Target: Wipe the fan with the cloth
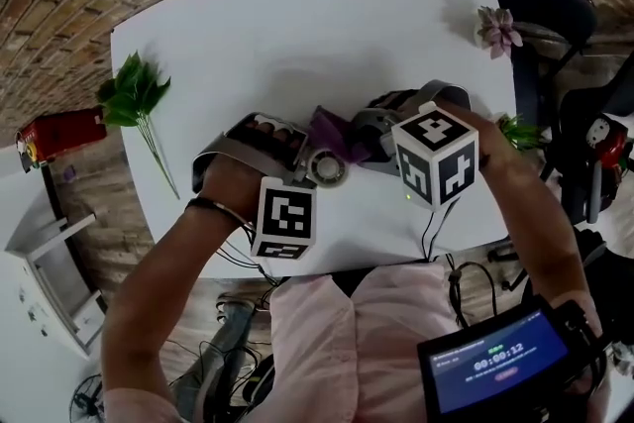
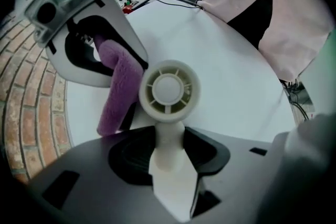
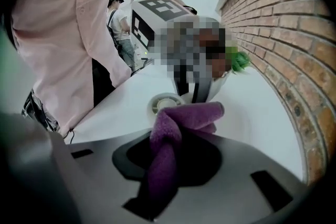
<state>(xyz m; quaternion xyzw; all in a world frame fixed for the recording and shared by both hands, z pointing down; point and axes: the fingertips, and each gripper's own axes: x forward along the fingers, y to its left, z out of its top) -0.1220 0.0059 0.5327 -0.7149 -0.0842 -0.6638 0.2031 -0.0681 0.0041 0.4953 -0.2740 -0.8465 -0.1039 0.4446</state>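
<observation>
A small white fan (image 1: 327, 167) is upright over the white table (image 1: 297, 25). My left gripper (image 1: 302, 175) is shut on its stem. In the left gripper view the stem (image 2: 169, 144) sits between the jaws of the left gripper (image 2: 169, 160), with the round head (image 2: 169, 93) above it. My right gripper (image 1: 372, 140) is shut on a purple cloth (image 1: 333, 130), which hangs against the fan's far side. In the right gripper view the cloth (image 3: 167, 149) is pinched between the jaws of the right gripper (image 3: 165, 168), its folded end just in front of the fan (image 3: 164, 103).
A green leafy sprig (image 1: 136, 97) lies at the table's left and a pink flower (image 1: 498, 29) at its far right corner. A dark chair (image 1: 547, 3) stands right of the table, and a screen (image 1: 495, 370) sits at the lower right.
</observation>
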